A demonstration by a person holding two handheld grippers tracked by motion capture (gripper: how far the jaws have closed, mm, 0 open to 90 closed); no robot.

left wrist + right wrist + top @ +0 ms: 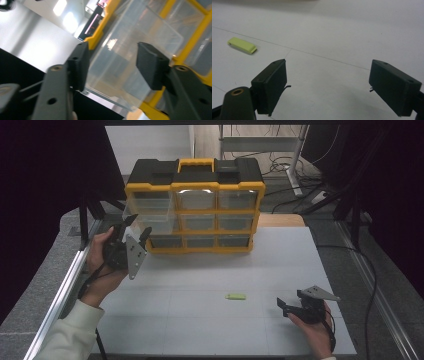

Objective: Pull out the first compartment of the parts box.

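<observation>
High view: drawer (150, 217) at left gripper (134, 231)

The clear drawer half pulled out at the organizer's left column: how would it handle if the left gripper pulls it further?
The drawer looks like thin, stiff clear plastic, probably light and seemingly empty. Its smooth walls could slip between the left gripper, whose jaws stand apart around it. Already jutting from the organizer, it may tip or drop once fully out.

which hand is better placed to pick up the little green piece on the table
Right, probably. The right gripper rests open beside the green piece, which lies ahead of its jaws, while the left gripper is up at the organizer's pulled-out drawer.
</observation>
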